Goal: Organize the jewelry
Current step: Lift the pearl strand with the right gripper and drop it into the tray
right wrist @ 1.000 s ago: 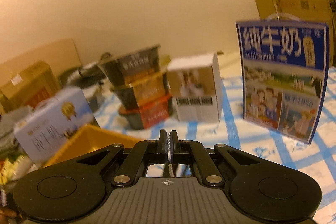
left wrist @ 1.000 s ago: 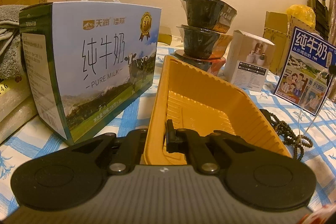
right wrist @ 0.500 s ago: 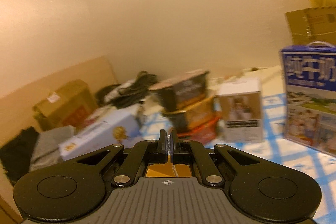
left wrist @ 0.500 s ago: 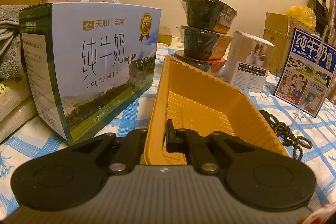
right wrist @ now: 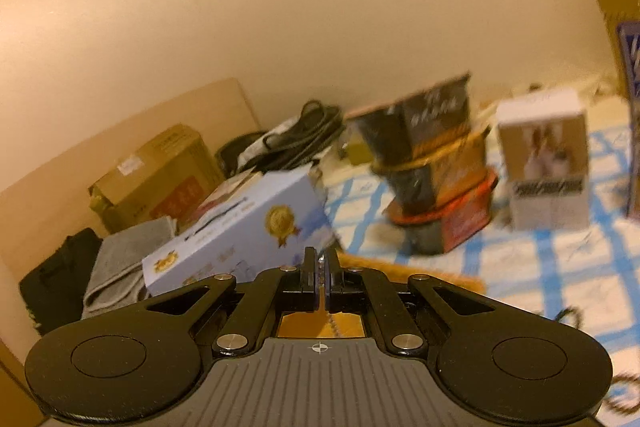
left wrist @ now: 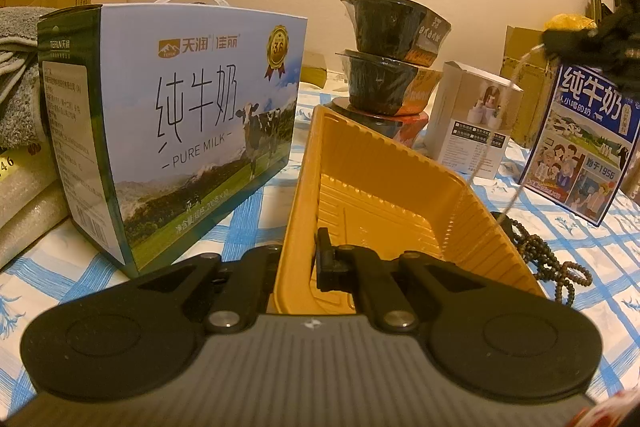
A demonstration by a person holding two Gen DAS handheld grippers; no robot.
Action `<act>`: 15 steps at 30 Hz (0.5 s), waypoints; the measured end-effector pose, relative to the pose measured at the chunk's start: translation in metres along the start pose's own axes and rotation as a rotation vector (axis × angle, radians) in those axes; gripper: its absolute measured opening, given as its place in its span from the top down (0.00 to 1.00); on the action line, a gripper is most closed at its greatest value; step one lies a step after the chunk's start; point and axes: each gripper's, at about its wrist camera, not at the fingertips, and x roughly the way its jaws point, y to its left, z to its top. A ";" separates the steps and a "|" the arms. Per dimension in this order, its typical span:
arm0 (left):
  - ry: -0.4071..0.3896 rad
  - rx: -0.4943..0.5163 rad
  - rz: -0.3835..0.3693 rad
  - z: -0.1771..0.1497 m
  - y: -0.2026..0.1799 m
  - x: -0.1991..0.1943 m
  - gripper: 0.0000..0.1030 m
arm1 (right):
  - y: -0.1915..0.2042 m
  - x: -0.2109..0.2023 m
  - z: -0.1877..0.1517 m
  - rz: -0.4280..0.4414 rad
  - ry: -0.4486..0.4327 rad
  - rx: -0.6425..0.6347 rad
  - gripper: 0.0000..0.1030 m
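The left gripper (left wrist: 298, 259) has its fingers pinched on the near wall of the yellow tray (left wrist: 384, 187), one finger outside the wall and one inside, which steadies the tray on the blue-checked tablecloth (left wrist: 248, 223). The tray's ribbed floor beyond those fingers looks bare, so nothing appears to have been put away yet. The right gripper (right wrist: 321, 269) has its fingers pressed together on a thin chain (right wrist: 320, 263), a few links of which show in the slit between the pads and hang below them over a patch of yellow. In the left wrist view that chain (left wrist: 508, 131) trails down from a dark blurred shape at the upper right towards the tray's far right rim. A dark beaded necklace (left wrist: 548, 259) lies heaped on the cloth just right of the tray, untouched. By my reading the first piece is on its way in, with its release and the beads left to do.
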 end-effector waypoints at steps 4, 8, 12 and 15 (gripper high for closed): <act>-0.003 0.003 0.000 0.000 0.000 -0.001 0.96 | -0.002 0.022 -0.018 0.046 0.050 0.058 0.98; -0.002 0.000 0.001 0.000 0.000 -0.001 0.96 | -0.005 0.043 -0.040 0.078 0.128 0.119 0.98; -0.002 0.000 0.001 0.000 0.000 -0.001 0.96 | -0.013 0.056 -0.060 0.065 0.205 0.153 0.97; -0.002 -0.001 0.001 -0.001 0.000 -0.001 0.96 | -0.018 0.059 -0.069 0.042 0.263 0.151 0.92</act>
